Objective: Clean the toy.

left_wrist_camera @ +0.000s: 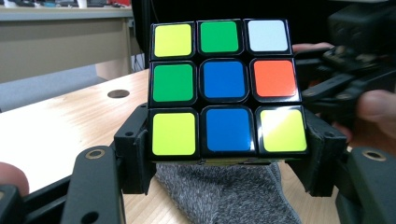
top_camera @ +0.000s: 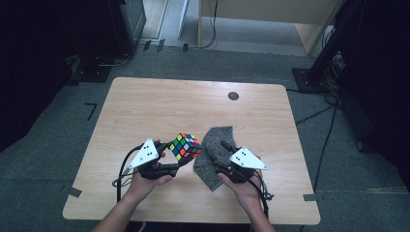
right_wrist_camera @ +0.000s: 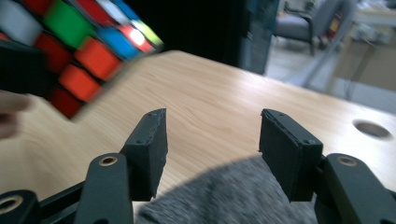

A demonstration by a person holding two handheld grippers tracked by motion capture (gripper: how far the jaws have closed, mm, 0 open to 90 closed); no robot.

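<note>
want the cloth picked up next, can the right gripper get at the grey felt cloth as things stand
Probably yes: the right gripper is open with nothing between its jaws, the grey felt cloth lies just below them, and the cube sits off to the side in the left gripper.

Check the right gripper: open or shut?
Open. Right gripper jaws stand apart with nothing between them, above the grey cloth.

Right tongs (right_wrist_camera: 212, 149) parted over grey cloth (right_wrist_camera: 229, 196); cube (right_wrist_camera: 79, 42) upper left; wooden table (right_wrist_camera: 224, 93)

1 puzzle cube (top_camera: 185, 146), 1 grey felt cloth (top_camera: 216, 151), 2 hand-held grippers, 1 table (top_camera: 159, 104) w/ 1 round hole (top_camera: 233, 95).
</note>
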